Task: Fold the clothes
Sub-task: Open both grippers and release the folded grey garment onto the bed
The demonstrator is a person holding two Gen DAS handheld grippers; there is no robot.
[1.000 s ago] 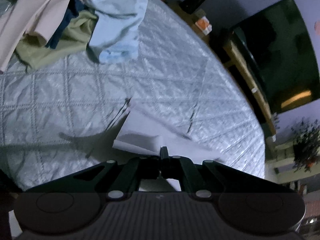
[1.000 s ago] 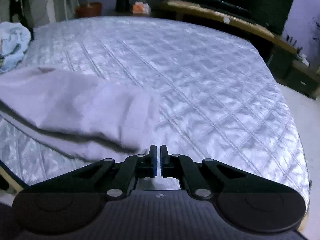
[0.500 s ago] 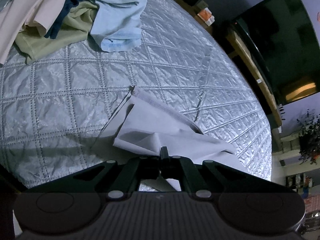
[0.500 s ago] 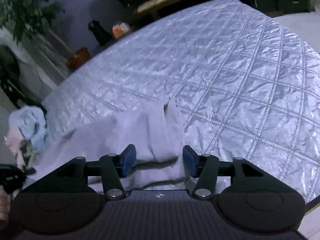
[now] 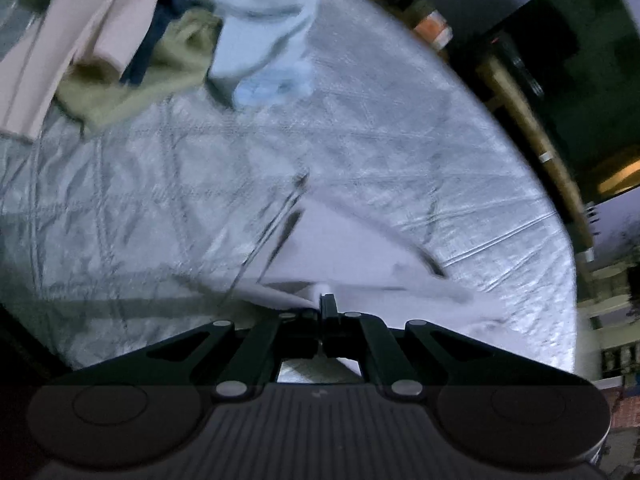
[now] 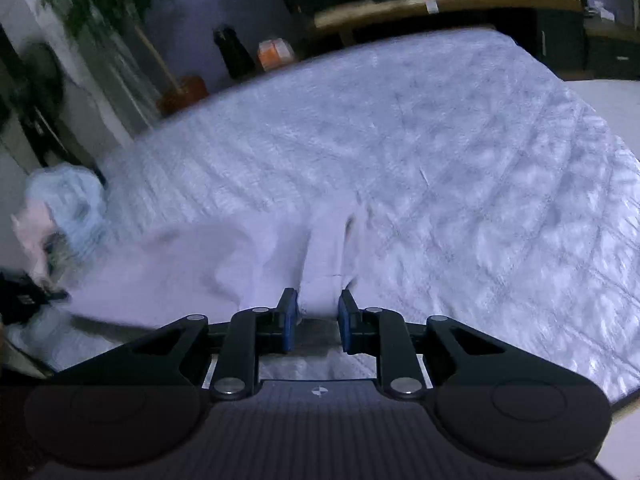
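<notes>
Bed: a quilted silver-grey bedspread (image 6: 460, 168) fills most of both views; its far edge runs across the upper part of the right wrist picture.
White garment: a pale cloth (image 6: 224, 264) lies on the bedspread at lower centre and lower left of the right wrist view; in the left wrist view it spreads from the fingertips up to centre frame (image 5: 344, 248), blurred.
Pile of clothes: upper left of the left wrist view, with a light blue piece (image 5: 264, 40), an olive piece (image 5: 132, 92) and beige pieces (image 5: 60, 52) heaped together, well apart from the white garment.
Left gripper (image 5: 328, 306): bottom centre, jaws together, clamped on an edge of the white garment.
Right gripper (image 6: 318, 308): bottom centre, jaws closing, a raised fold of the white garment standing between them; the blue pads (image 6: 289, 320) do not seem to press it yet.
Bench: a wooden shelf (image 6: 420, 4) beyond the bed, top of the right wrist view.
Small things: a dark bottle (image 6: 234, 52) and an orange box (image 6: 276, 54) at upper centre left.
</notes>
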